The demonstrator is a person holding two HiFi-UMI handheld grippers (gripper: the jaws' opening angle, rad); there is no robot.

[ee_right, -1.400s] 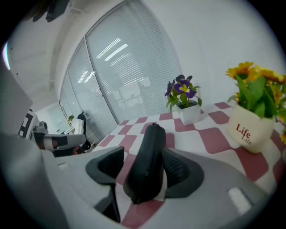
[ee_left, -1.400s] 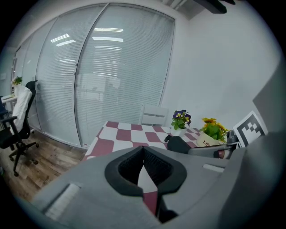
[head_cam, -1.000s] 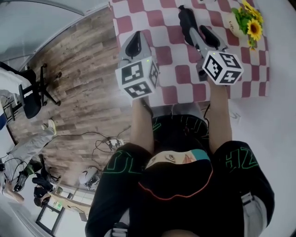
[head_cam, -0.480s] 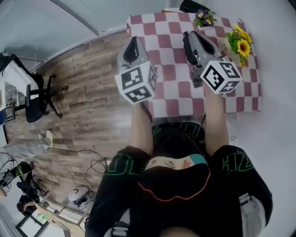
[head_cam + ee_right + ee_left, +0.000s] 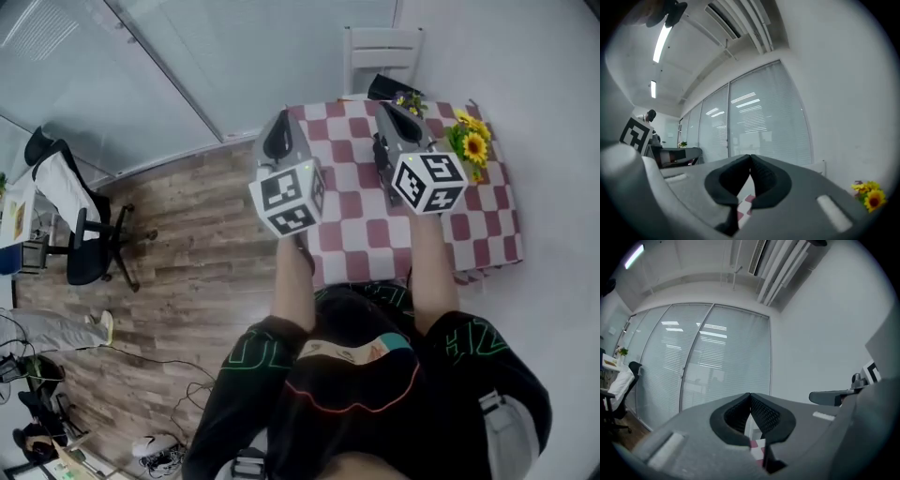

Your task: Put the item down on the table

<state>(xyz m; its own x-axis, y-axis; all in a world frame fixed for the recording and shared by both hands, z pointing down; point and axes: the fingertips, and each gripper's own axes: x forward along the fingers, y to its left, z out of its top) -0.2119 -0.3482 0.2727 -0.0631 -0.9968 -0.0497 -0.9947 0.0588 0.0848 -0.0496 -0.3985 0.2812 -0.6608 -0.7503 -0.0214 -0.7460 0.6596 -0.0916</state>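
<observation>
My left gripper [image 5: 279,122] hangs over the left edge of the table [image 5: 375,234], which wears a red-and-white checked cloth. Its jaws are shut with nothing between them, as the left gripper view confirms [image 5: 750,397]. My right gripper [image 5: 384,109] is held above the table's far middle, level with the left one. Its jaws also meet at the tip and are empty [image 5: 750,158]. Both point slightly upward toward the glass wall. No loose item shows in either grip or on the cloth below them.
A pot of sunflowers [image 5: 472,145] and a small purple flower pot [image 5: 408,98] stand at the table's far right. A white chair [image 5: 380,52] is behind the table. A black office chair [image 5: 80,234] stands on the wood floor at left.
The right gripper's jaws, apart a second ago, have closed. Both grippers have lifted away from the cloth, and the head view has pulled back so the whole table shows.
</observation>
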